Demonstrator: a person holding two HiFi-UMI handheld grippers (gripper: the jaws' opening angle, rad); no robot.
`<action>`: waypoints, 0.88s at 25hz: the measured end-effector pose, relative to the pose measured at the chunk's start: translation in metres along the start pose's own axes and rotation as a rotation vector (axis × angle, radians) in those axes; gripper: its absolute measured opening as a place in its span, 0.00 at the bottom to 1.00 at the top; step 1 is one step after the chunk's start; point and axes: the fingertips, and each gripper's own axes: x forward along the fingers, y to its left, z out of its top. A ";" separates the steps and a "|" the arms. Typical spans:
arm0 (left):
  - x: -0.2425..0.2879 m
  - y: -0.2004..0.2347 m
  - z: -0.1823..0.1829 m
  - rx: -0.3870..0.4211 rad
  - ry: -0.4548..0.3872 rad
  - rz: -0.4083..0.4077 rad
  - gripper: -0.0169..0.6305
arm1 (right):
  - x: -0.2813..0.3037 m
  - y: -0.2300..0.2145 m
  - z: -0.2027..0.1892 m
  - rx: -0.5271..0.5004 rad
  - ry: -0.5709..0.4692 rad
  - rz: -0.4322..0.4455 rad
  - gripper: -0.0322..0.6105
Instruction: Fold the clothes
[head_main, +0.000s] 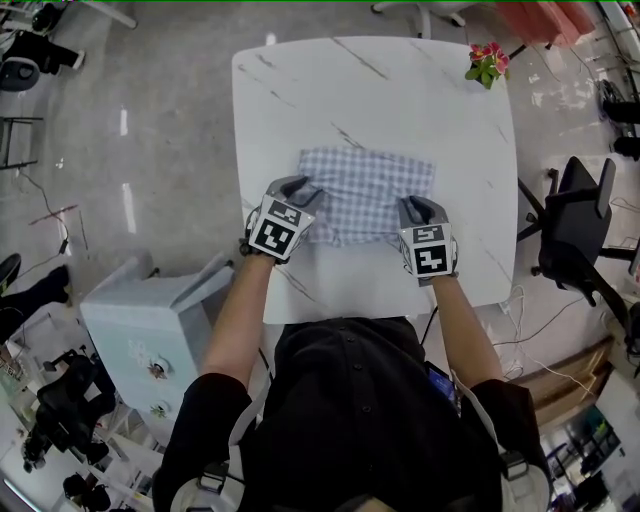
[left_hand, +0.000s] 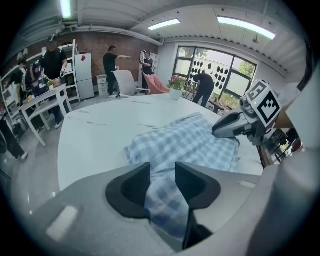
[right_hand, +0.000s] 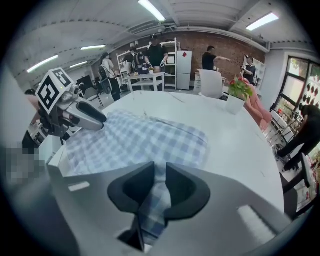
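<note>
A blue-and-white checked garment (head_main: 368, 190) lies folded into a rough rectangle in the middle of the white marble table (head_main: 400, 90). My left gripper (head_main: 297, 192) is shut on the garment's near left edge, with checked cloth (left_hand: 165, 192) pinched between its jaws. At the near right edge, my right gripper (head_main: 418, 212) is shut on the cloth (right_hand: 156, 197) in the same way. Each gripper shows in the other's view: the right gripper (left_hand: 225, 127) resting on the fabric, and the left gripper (right_hand: 92, 120) likewise.
A potted plant with pink flowers (head_main: 487, 62) stands at the table's far right corner. A black office chair (head_main: 580, 235) is to the right, a light blue cabinet (head_main: 150, 325) to the left. Several people (right_hand: 210, 60) stand far off by shelves and a fridge.
</note>
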 end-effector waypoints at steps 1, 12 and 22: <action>-0.006 -0.003 0.002 -0.020 -0.007 -0.008 0.28 | -0.004 0.000 0.002 0.007 -0.011 0.006 0.17; -0.031 -0.033 -0.038 -0.011 0.033 -0.004 0.29 | -0.033 0.013 -0.012 0.007 0.001 0.019 0.17; -0.021 -0.026 -0.056 0.024 0.037 0.010 0.29 | -0.023 0.017 -0.043 -0.023 -0.020 -0.054 0.17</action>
